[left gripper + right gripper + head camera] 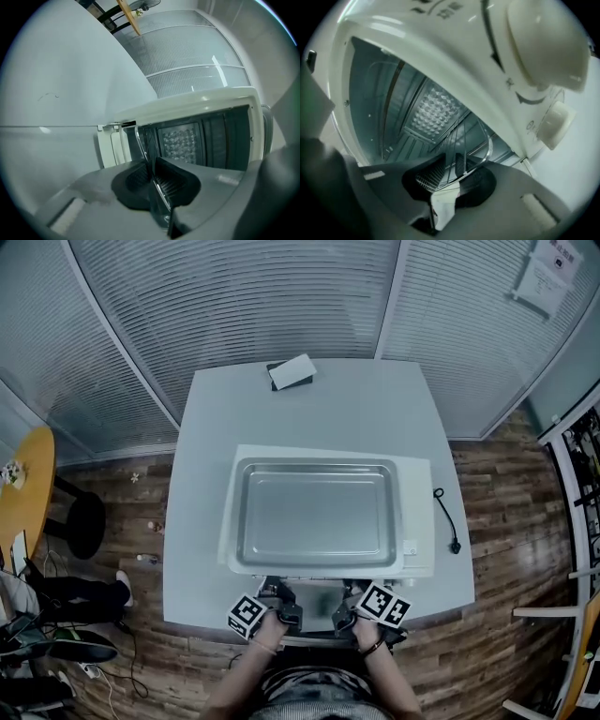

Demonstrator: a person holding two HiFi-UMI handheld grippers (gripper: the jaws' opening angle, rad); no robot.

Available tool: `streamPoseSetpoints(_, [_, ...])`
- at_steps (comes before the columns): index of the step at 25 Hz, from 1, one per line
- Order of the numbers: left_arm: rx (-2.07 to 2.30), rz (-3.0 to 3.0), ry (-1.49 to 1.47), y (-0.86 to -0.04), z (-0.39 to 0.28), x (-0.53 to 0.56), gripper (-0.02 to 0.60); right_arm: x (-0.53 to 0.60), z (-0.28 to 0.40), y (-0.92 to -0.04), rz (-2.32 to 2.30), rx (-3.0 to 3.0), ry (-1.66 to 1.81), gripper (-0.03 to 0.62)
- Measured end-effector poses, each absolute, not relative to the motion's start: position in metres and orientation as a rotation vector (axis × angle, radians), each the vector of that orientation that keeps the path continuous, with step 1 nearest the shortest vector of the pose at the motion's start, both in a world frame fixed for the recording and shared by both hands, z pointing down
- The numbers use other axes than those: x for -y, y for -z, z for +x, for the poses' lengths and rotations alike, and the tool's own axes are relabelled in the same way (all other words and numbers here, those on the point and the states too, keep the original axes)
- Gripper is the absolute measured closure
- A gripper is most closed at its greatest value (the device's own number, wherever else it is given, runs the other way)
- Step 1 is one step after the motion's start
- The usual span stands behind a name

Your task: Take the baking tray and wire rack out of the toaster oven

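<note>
A white toaster oven [417, 512] stands on the grey table [202, 521], and the silver baking tray [316, 512] lies on its roof. Both grippers are at its open front. In the left gripper view the wire rack [142, 140] runs edge-on out of the oven cavity [206, 136] and between the pads of my left gripper [153, 176], which is shut on its front wire. The right gripper view shows the rack's front bar [483, 143] passing between the pads of my right gripper [450, 171], also shut on it. In the head view the left gripper [281, 612] and right gripper [349, 615] sit side by side.
Two cream knobs [543, 42] are on the oven's front, right of the cavity. A black power cable [447, 521] trails on the table right of the oven. A small black-and-white object [292, 372] lies at the table's far edge. A black stool [86, 521] stands left.
</note>
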State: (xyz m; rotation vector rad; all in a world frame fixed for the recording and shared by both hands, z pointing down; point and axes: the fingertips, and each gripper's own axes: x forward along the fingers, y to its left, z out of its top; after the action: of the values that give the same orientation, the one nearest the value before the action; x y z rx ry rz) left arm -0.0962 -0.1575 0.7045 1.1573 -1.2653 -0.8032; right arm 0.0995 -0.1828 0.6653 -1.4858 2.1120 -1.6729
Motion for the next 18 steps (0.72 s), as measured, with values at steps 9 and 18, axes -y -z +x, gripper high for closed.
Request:
streamPoseSetpoints(9, [1.224, 1.181, 0.808, -0.703, -0.096, 0.156, 0.566, 0.180, 0.102, -0.667, -1.493, -2.110, 1.675, 0.581])
streamPoseSetpoints(18, [1.191, 1.207, 0.797, -0.699, -0.093, 0.136, 0.569, 0.160, 0.103, -0.661, -1.492, -2.108, 1.658, 0.583])
